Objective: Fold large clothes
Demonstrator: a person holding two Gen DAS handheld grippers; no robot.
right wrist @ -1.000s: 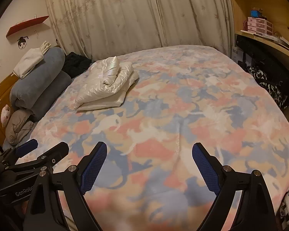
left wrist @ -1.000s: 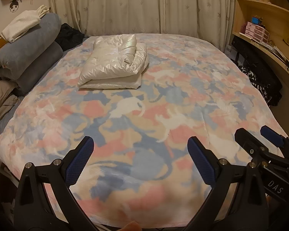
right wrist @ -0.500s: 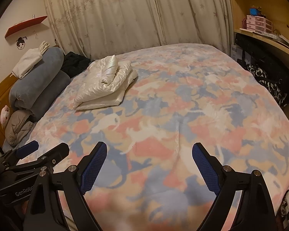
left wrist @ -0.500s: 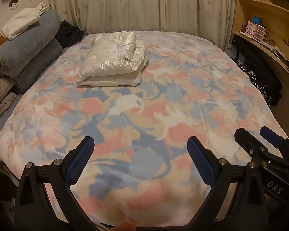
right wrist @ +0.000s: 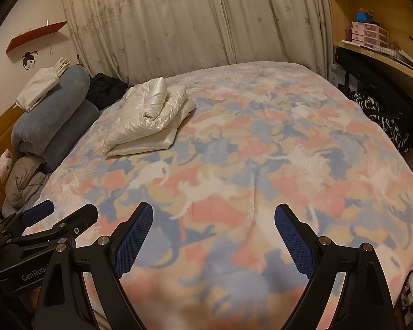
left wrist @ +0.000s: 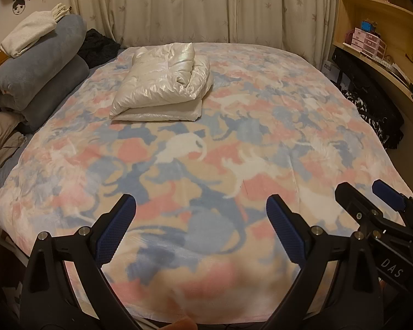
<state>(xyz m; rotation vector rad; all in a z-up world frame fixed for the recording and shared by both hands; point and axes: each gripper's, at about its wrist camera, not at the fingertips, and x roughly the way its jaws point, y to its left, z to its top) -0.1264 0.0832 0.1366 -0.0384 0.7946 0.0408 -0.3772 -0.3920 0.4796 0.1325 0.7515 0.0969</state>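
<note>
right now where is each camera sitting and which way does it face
Left wrist: on the left gripper, looking down the patterned fleece blanket toward the folded shiny white puffer jacket; own open jaws and right gripper show.
Right wrist: on the right gripper, same heading; left gripper shows.
Both share jacket, blanket, beige curtains.

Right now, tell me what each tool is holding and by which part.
Nothing is held. The left tool and right tool both stand open over the patterned blanket, with nothing between their pads. The folded white jacket lies untouched farther up the bed.
</note>
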